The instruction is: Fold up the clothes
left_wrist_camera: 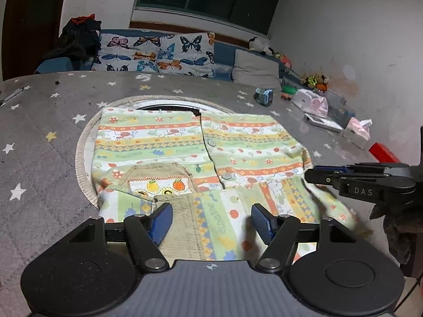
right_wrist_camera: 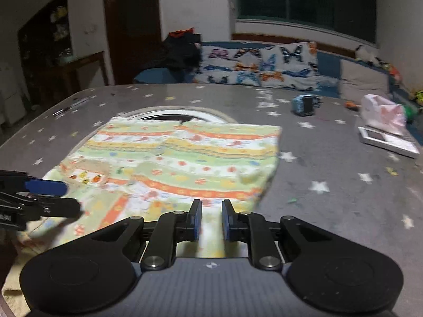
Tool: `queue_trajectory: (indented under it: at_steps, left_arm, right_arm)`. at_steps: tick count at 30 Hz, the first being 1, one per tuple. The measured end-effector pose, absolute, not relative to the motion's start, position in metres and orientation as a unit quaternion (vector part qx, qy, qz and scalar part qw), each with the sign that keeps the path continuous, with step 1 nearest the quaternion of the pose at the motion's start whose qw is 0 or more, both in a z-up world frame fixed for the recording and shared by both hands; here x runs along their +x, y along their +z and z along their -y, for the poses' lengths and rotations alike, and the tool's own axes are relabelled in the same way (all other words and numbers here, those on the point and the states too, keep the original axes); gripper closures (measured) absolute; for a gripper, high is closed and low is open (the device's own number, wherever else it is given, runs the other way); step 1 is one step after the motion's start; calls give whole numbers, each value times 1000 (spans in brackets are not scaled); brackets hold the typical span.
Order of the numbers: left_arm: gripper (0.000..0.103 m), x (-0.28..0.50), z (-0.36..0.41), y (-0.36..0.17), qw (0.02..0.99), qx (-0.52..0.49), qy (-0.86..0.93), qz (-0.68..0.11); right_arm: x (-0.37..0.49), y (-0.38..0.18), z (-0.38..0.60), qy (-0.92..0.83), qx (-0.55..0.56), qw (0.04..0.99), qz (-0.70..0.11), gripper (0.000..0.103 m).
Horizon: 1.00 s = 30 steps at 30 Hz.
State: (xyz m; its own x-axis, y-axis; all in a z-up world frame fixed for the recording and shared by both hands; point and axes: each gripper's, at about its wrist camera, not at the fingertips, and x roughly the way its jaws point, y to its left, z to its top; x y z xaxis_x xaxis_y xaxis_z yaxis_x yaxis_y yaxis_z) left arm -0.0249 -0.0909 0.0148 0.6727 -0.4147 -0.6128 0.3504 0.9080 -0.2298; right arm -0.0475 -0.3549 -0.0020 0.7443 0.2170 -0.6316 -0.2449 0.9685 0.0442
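Observation:
A child's striped shirt [left_wrist_camera: 158, 142] in green, orange and yellow, with buttons and a tan fruit pocket, lies spread on the grey star-print table cover [left_wrist_camera: 39, 137]. My left gripper [left_wrist_camera: 211, 220] stands open at the shirt's near edge. Its blue pads [left_wrist_camera: 161, 219] sit either side of a tan ribbed band and printed cloth without pressing on them. In the right wrist view the shirt [right_wrist_camera: 185, 153] looks blurred, and the left gripper [right_wrist_camera: 68, 198] comes in from the left. My right gripper [right_wrist_camera: 212, 219] is nearly closed with pale cloth in the narrow gap. Its tips [left_wrist_camera: 308, 174] meet the shirt's right edge.
A round ribbed ring [left_wrist_camera: 82, 142] in the cover lies under the shirt's far side. A blue toy [left_wrist_camera: 264, 96], tissue packs [left_wrist_camera: 357, 129], a white device [right_wrist_camera: 388, 140] and a red box [left_wrist_camera: 383, 153] sit at the right. Behind the table is a sofa with butterfly cushions [left_wrist_camera: 158, 52].

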Motion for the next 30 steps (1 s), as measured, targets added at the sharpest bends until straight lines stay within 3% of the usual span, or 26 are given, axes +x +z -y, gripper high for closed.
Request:
queue_trajectory:
  at_steps: [5, 7, 25, 29, 30]
  left_arm:
    - [37, -31, 88, 20, 913, -35, -208, -349]
    - [37, -39, 85, 24, 911, -34, -216, -349]
    - [31, -113, 88, 41, 871, -74, -214, -436]
    - [33, -112, 91, 32, 852, -101, -219, -465]
    - [37, -111, 92, 30, 847, -108, -222, -471]
  right_arm:
    - [-49, -10, 351, 132, -28, 928, -348, 84]
    - [-59, -6, 352, 138, -33, 927, -347, 78]
    - [-144, 4, 342, 194, -138, 908, -344, 69]
    - [-157, 4, 341, 200, -155, 905, -341, 64]
    - [-161, 3, 340, 203, -163, 904, -340, 63]
